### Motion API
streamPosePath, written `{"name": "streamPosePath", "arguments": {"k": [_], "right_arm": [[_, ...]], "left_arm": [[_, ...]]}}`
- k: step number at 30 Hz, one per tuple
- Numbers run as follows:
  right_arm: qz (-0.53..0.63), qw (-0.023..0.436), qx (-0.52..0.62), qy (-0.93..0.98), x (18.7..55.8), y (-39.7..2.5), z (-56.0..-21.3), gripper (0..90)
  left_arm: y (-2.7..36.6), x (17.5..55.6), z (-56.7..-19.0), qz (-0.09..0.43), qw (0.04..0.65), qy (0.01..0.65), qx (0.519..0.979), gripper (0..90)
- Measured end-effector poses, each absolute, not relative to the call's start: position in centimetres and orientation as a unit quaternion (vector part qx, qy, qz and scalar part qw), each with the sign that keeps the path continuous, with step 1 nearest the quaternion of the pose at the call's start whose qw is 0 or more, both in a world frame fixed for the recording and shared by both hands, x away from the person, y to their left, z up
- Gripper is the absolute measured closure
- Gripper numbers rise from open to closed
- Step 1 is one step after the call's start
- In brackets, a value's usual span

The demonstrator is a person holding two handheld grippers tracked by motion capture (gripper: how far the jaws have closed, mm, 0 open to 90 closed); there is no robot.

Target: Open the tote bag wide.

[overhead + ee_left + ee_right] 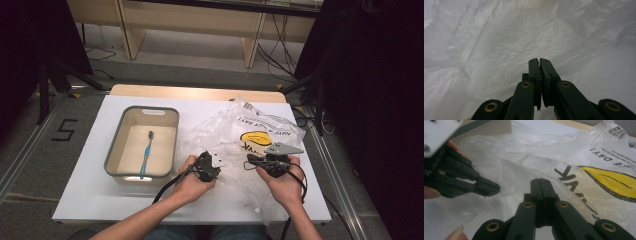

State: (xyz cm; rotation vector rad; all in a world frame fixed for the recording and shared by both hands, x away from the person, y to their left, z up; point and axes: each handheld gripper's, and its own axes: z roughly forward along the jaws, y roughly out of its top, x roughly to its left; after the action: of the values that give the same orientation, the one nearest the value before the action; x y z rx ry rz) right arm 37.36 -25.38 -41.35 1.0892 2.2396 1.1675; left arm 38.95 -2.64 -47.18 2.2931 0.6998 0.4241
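A big crinkly plastic bag [240,145] lies on the white worktop [85,185], just to the right of the grey bin [172,131]. One blue toothbrush [146,152] already lies inside the bin, so it looks like that piece is unpacked. The job now seems to be getting at what is left in the bag, and that part is not done. Both hands work at the near side of the bag, right of the bin. The left tongs [207,165] sit on the bag's near left edge, and in the left gripper view [539,60] the two black jaws are pressed together. They may be pinching a thin bit of plastic, but I cannot tell for sure. The right tongs [252,161] are a little farther from the bin, beside the bag's yellow print [614,182]. Their jaws [540,180] are squeezed together too, and I see nothing between them. I cannot see into the bag to say what remains.
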Motion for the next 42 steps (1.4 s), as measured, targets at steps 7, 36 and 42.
{"name": "streamPosePath", "arguments": {"k": [7, 36, 42], "right_arm": [[0.433, 0.224, 0.406, 0.773, 37.3, -25.6, -40.3, 90.0], [0.504, 0.289, 0.424, 0.695, 38.8, -25.5, -36.5, 90.0], [0.504, 0.288, 0.424, 0.695, 38.9, -25.6, -36.4, 90.0]], "left_arm": [[-3.2, 39.1, -48.5, 0.159, 0.326, 0.267, 0.893, 89.2], [-3.6, 38.5, -48.6, 0.187, 0.315, 0.245, 0.898, 89.2], [-3.5, 38.5, -48.6, 0.188, 0.314, 0.245, 0.898, 87.5]]}}
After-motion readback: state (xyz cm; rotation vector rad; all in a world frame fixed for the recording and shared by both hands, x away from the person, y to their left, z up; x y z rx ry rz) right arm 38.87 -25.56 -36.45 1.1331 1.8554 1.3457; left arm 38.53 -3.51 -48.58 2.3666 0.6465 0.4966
